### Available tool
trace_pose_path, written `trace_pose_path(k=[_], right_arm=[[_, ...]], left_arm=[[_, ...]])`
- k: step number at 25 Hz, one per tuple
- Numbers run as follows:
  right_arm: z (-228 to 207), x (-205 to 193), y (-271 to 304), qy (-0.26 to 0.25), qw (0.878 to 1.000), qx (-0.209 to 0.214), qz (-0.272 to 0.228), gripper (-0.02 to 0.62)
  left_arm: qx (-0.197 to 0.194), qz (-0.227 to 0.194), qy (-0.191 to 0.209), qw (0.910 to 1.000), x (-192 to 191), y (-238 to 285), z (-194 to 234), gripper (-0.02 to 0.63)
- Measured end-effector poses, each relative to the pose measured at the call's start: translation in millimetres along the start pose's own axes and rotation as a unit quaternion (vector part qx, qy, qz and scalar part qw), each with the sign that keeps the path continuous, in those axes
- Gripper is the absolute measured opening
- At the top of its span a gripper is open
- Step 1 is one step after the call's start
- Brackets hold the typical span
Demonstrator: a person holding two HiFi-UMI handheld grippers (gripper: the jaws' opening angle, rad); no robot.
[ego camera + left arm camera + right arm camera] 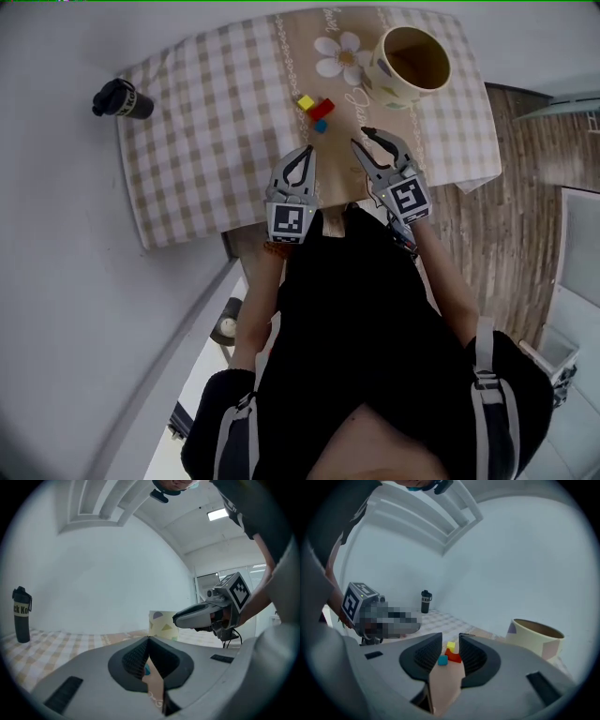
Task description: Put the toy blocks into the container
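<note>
Three small toy blocks point(317, 111), yellow, red and blue, lie clustered; left gripper point(307, 150) closed together, right gripper point(360, 137) parted, empty.

We see a worktop point(441, 141) covered by a beige-and-white checked cloth point(206, 122), with a tan runner point(292, 56) along its middle that carries a daisy print point(340, 54). On the runner lie a yellow block point(306, 102) and a red block point(322, 109) side by side, with a small blue block point(321, 125) just beside the red one. Past them, near the far right corner, stands a cream container point(386, 82) with its mouth upward. A black bottle point(122, 99) stands upright at the left corner, well apart from the rest.
</note>
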State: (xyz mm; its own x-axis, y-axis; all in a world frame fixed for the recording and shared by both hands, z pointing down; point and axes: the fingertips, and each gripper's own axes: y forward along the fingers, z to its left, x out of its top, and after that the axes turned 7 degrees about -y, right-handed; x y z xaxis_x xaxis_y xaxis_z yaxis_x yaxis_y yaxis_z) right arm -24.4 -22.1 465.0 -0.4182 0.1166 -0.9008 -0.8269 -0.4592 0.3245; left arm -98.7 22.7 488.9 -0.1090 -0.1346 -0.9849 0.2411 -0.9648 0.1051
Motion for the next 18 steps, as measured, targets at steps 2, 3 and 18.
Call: trace_pose_path(k=[2,3,18], right_arm=[[5,-7,13,-0.008,1.000,0.014,0.012,0.118],[9,-11,20,-0.011,1.000,0.022,0.019,0.119],[41,-86,93,-0.016,0.982,0.151,0.117,0.187]], left_arm=[[0.008,0.007,-0.005,0.9999,-11,4,6,0.003],[0.013,0.011,-0.007,0.9998,-16,5,10,0.003],[0.067,0.070,-0.053,0.9939,-81,11,33,0.003]])
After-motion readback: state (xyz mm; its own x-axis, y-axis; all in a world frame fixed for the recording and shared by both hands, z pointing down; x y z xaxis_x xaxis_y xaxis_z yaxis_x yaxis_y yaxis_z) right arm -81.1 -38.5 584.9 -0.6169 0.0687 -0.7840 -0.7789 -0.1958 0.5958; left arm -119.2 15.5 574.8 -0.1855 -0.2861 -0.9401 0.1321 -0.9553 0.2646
